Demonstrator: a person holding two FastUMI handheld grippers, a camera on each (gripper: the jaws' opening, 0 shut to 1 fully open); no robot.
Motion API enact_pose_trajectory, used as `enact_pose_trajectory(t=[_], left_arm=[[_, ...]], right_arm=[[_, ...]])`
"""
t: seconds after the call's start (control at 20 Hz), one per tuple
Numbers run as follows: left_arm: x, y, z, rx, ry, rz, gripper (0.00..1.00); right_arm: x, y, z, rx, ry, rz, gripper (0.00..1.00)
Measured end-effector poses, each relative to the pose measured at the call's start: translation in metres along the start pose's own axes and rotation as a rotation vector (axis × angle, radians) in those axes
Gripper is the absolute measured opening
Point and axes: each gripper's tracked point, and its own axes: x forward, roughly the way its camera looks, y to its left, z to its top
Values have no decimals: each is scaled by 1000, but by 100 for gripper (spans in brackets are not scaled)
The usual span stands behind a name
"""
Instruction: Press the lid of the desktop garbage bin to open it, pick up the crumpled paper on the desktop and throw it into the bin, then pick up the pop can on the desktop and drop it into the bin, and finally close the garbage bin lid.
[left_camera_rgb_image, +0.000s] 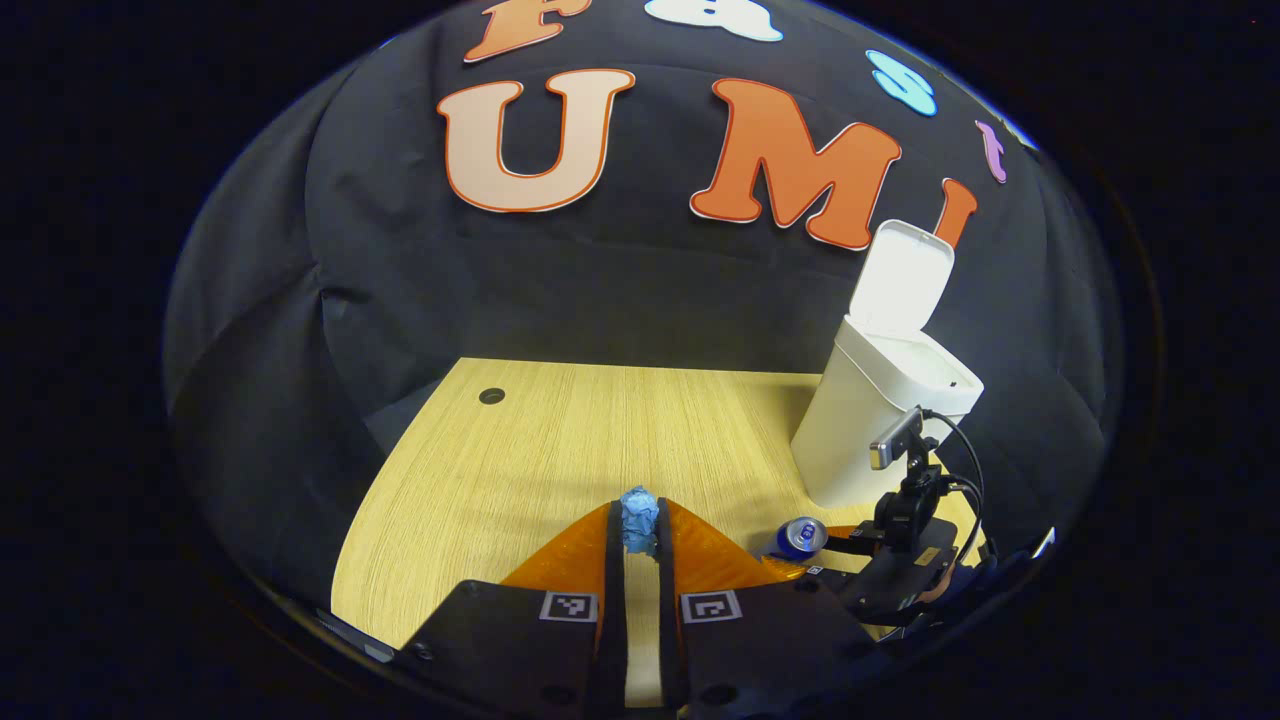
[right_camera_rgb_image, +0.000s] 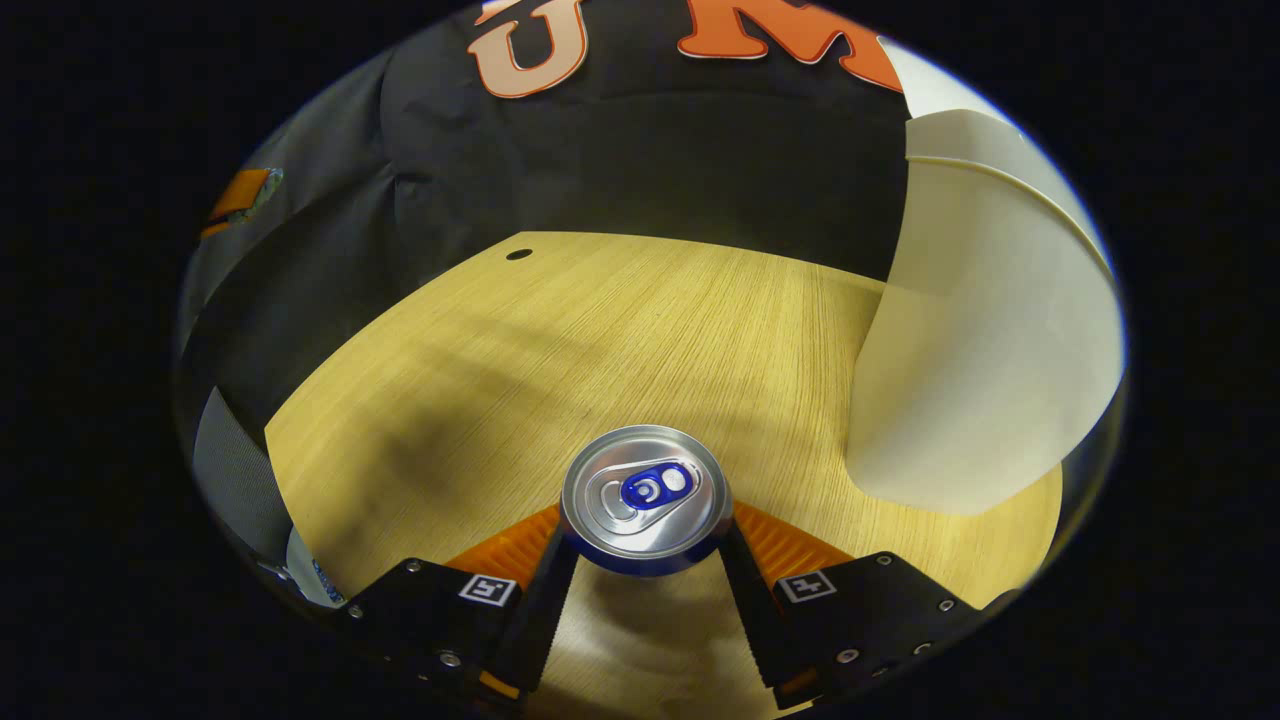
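My left gripper (left_camera_rgb_image: 640, 532) is shut on a blue crumpled paper ball (left_camera_rgb_image: 638, 508), held above the wooden desktop (left_camera_rgb_image: 560, 440). The white bin (left_camera_rgb_image: 870, 420) stands at the right with its lid (left_camera_rgb_image: 905, 275) raised upright. In front of the bin, the right gripper (left_camera_rgb_image: 850, 545) holds a blue pop can (left_camera_rgb_image: 800, 537). In the right gripper view, my right gripper (right_camera_rgb_image: 645, 522) is shut on the pop can (right_camera_rgb_image: 645, 490), whose silver top faces the camera. The bin (right_camera_rgb_image: 980, 380) rises close by on the right.
The desktop has a small dark round hole (left_camera_rgb_image: 491, 396) near its far left corner, also visible in the right gripper view as a hole (right_camera_rgb_image: 518, 254). Black cloth walls close off the back and sides. Bare wood stretches left of the bin.
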Motion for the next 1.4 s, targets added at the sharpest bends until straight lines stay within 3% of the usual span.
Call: enact_pose_trajectory(t=[0.5,0.55,0.65,0.7,0.85,0.9,1.0,1.4], left_arm=[[22,-37,17,55,-26,-114,16],[25,-41,18,61,-27,-126,16],[28,-49,21,72,-32,-152,16],[32,-52,22,78,-34,-162,16],[34,-74,28,97,-38,-204,16],[35,-80,31,106,-43,-215,17],[40,-93,36,126,-50,-243,16],[48,-151,64,175,-105,-350,16]], right_arm=[[-26,-17,17,77,-54,-111,80],[-30,-19,18,86,-58,-125,75],[-34,-23,20,104,-65,-147,75],[-35,-25,20,112,-67,-157,80],[-42,-30,16,139,-72,-190,80],[-47,-34,14,148,-73,-203,75],[-56,-42,8,168,-72,-224,80],[-98,-80,-18,280,-94,-318,80]])
